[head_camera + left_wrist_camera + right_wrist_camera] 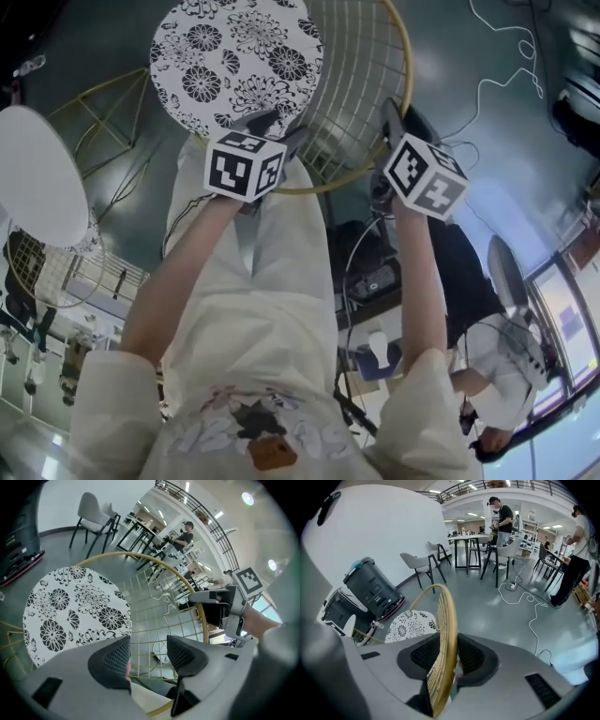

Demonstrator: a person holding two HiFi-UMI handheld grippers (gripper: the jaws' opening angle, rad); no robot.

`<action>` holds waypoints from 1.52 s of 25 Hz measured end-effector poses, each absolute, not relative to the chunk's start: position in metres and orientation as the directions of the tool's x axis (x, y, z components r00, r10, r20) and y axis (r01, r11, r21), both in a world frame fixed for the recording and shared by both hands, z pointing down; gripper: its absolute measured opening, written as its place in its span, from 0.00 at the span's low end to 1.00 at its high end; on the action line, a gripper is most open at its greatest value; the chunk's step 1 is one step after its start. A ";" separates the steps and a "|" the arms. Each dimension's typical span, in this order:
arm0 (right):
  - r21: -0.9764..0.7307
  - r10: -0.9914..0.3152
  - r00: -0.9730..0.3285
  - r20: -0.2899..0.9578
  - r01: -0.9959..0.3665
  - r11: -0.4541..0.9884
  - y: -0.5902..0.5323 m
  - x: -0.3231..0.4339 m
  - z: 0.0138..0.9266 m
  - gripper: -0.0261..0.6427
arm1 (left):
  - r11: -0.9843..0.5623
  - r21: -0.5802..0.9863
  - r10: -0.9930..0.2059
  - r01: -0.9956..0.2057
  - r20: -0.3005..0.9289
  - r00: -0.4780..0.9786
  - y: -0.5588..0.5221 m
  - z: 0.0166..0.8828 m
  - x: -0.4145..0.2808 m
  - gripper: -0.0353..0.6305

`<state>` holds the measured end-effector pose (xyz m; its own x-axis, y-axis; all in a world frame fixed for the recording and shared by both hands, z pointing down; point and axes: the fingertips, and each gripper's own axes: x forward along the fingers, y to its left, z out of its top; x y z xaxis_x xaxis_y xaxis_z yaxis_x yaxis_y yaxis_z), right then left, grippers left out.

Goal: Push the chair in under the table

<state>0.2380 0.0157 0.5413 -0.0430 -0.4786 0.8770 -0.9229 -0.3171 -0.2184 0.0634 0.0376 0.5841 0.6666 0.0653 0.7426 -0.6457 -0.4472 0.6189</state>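
Note:
The chair has a round black-and-white floral seat [234, 56] [70, 611] [410, 625] and a gold wire backrest with a hoop rim [405, 84] [187, 581] [447, 620]. A white round table [37, 178] stands left of it. My right gripper [394, 117] [449, 653] [211, 604] straddles the rim's top right, with the hoop running between its pads, which lie against it. My left gripper [272, 127] [148, 656] hovers at the rim's near left. It is open, and only the backrest's mesh shows through the gap. Both point down at the chair.
A white cable [506, 66] snakes over the grey floor beyond the chair. A person [487, 356] crouches at the lower right. A dark grey machine [370, 590] stands by the wall, with other chairs [422, 564], tables and standing people [504, 517] farther off.

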 end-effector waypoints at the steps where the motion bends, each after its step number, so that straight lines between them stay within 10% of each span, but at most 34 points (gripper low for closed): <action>1: -0.223 -0.481 -0.047 0.875 -0.922 -0.316 0.016 0.239 0.541 0.21 | -0.446 0.627 0.075 -0.638 0.737 0.671 0.041 0.585 0.072 0.41; 38: -0.230 -0.457 -0.080 0.886 -0.932 -0.281 0.019 0.242 0.535 0.14 | -0.311 0.771 0.237 -0.555 0.629 0.741 0.084 0.623 0.185 0.08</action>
